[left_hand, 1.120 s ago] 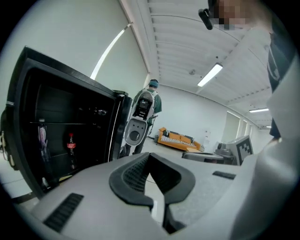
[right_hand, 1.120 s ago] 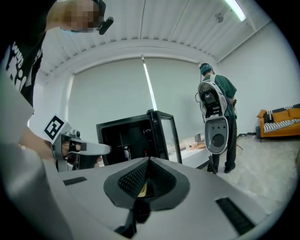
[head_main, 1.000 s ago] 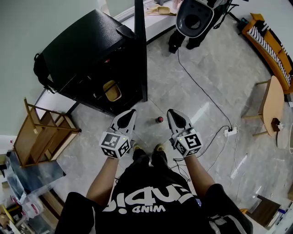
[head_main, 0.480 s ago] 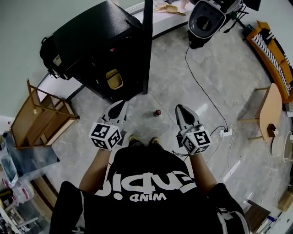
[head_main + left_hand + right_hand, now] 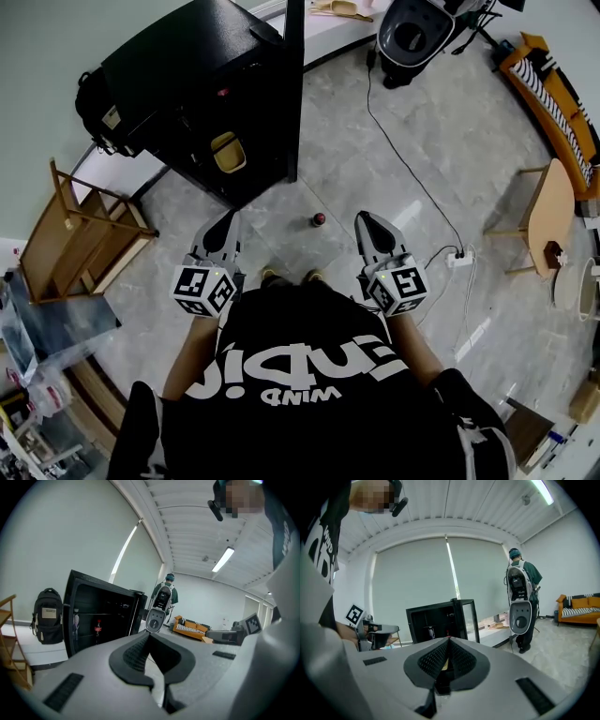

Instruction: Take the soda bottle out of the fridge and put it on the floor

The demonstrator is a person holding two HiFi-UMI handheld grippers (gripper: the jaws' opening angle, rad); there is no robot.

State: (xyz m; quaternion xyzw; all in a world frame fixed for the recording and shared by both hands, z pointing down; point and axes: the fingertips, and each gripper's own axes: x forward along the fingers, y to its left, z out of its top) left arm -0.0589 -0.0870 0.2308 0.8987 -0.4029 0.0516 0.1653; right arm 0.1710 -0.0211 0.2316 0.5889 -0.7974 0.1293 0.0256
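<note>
Left gripper [image 5: 229, 221] and right gripper [image 5: 363, 221] have pulled back lower in frame, fingers pressed together, empty; the soda bottle [image 5: 319, 219] stands on the floor [image 5: 394, 150], task seemingly done.

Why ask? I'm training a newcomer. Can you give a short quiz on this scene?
1. True or false: the fridge door is shut.
2. The left claw and right claw are: A both open; B both shut; C one open, one shut.
3. In the left gripper view, what is left of the fridge?
Key: 1 false, it stands open; 2 B, both empty; 3 a backpack.
</note>
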